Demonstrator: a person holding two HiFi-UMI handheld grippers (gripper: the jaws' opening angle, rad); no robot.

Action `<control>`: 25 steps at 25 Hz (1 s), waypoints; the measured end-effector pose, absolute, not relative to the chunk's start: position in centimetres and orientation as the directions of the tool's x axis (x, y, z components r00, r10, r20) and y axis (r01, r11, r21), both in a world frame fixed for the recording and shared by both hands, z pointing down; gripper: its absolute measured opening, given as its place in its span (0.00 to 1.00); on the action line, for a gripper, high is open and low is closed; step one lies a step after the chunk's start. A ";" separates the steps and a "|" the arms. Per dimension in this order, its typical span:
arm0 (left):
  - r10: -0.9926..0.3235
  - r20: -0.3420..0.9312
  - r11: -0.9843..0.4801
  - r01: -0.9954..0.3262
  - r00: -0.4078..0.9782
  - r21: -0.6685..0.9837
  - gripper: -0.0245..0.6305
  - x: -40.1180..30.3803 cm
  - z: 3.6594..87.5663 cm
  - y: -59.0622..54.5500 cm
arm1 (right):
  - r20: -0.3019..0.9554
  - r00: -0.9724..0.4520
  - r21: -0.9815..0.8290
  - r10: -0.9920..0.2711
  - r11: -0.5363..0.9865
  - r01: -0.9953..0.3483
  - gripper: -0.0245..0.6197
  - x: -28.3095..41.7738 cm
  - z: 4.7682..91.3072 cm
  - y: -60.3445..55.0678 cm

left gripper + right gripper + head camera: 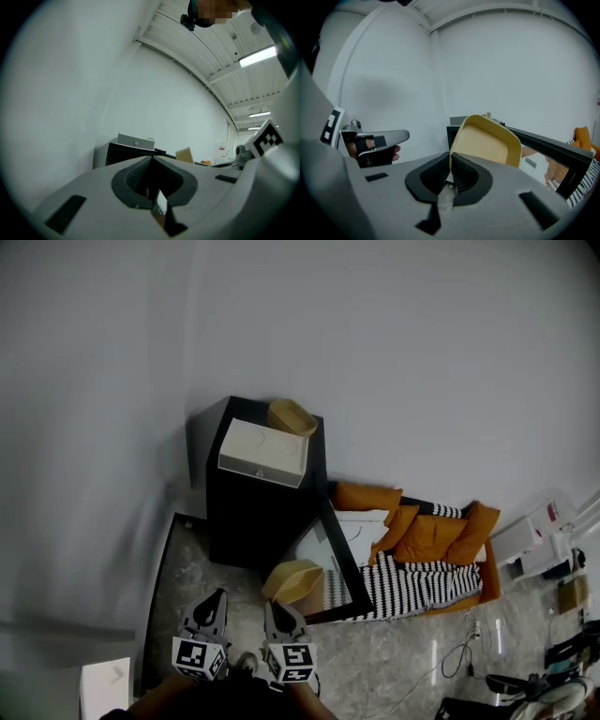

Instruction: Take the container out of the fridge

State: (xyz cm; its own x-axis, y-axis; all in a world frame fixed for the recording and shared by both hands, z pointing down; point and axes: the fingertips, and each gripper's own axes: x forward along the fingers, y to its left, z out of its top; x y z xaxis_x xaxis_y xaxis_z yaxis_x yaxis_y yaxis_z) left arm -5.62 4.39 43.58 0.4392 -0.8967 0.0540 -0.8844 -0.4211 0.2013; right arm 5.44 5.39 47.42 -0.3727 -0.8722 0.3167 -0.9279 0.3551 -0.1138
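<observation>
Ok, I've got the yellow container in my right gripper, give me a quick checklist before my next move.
1. Grip: right gripper shut on the container rim: ok.
2. Container out of the fridge: ok, held in front of it.
3. Spare hand: left gripper shut, nothing in it: ok.
4. Fridge door closed: not ok, it stands open.
5. Spot to set the container down: cannot tell.
</observation>
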 end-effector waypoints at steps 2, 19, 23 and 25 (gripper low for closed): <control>-0.898 0.054 -0.418 -0.885 0.437 0.204 0.04 -5.7 44.1 4.5 | 0.309 -0.350 -0.116 -0.884 0.330 -0.937 0.05 6.0 47.4 5.9; -0.895 0.050 -0.425 -0.881 0.444 0.209 0.04 -6.3 44.0 4.3 | 0.257 -0.328 -0.135 -0.909 0.302 -0.944 0.05 6.0 46.5 6.7; -0.896 0.042 -0.426 -0.882 0.442 0.204 0.04 -6.3 43.9 4.1 | 0.256 -0.321 -0.127 -0.912 0.298 -0.946 0.05 6.2 46.4 6.5; -0.897 0.043 -0.423 -0.883 0.440 0.206 0.04 -6.3 43.6 4.1 | 0.256 -0.321 -0.125 -0.912 0.298 -0.946 0.05 6.3 46.4 6.6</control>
